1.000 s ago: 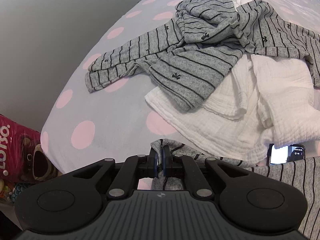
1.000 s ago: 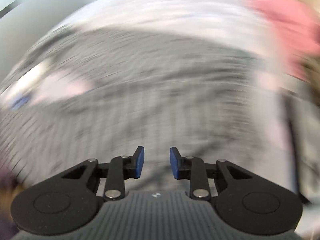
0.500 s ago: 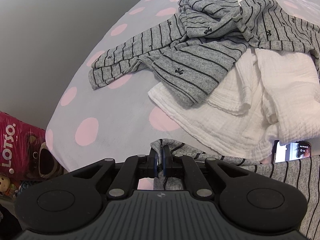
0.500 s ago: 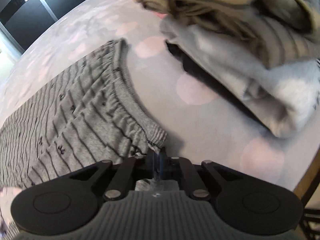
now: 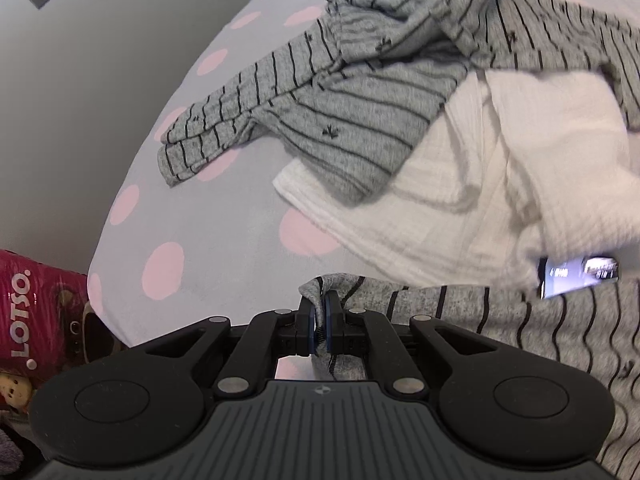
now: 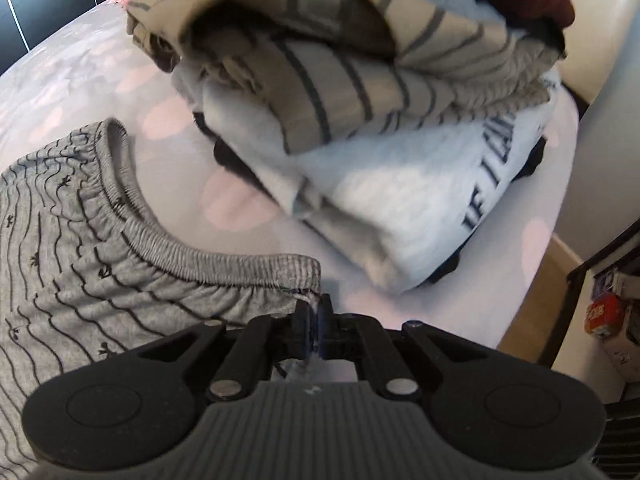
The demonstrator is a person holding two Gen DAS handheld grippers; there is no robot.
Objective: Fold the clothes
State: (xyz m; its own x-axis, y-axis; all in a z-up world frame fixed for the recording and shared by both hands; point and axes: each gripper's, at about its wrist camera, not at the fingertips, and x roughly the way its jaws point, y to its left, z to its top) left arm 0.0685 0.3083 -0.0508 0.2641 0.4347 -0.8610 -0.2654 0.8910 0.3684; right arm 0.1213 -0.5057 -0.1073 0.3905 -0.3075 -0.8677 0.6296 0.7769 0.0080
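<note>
Both claws were clenched on the grey striped trousers lying on the near part of the bed — left gripper on a hem corner, right gripper at the waistband's end — so lifting evenly, cloth taut, seemed best for a clean fold.
</note>
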